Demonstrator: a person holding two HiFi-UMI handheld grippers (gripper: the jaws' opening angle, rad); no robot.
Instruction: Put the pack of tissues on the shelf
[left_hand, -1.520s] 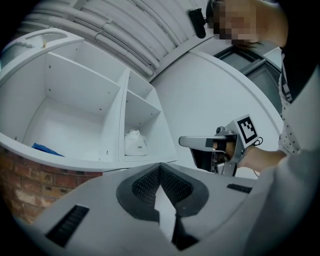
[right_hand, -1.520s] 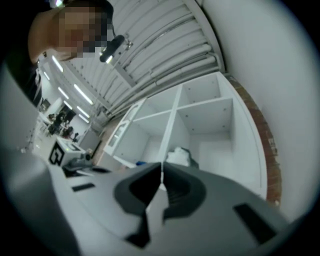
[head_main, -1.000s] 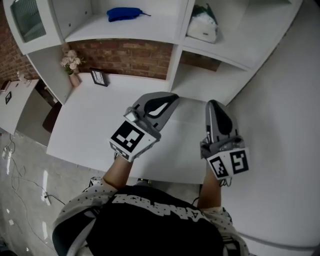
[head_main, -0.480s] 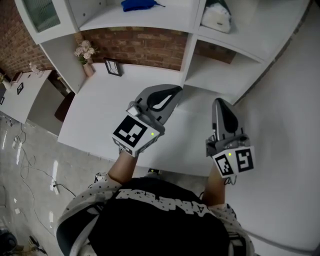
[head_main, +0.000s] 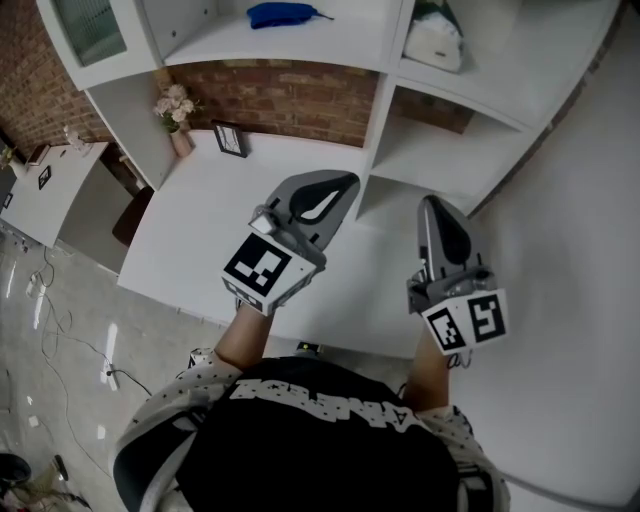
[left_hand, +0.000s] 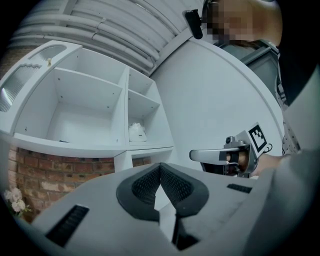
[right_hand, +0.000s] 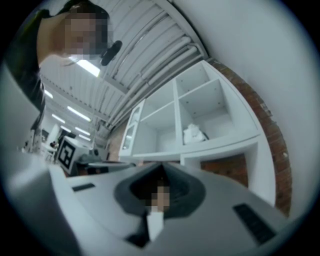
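Left gripper and right gripper: jaws closed, nothing between them. Both are held over the white desk, near its front edge and well apart. The pack of tissues sits on the right shelf, just beside the vertical divider. Open desktop stretches between the grippers and the shelving.

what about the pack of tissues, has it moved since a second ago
No. The pack of tissues lies at the same spot just right of the shelf divider; only the view shifted.
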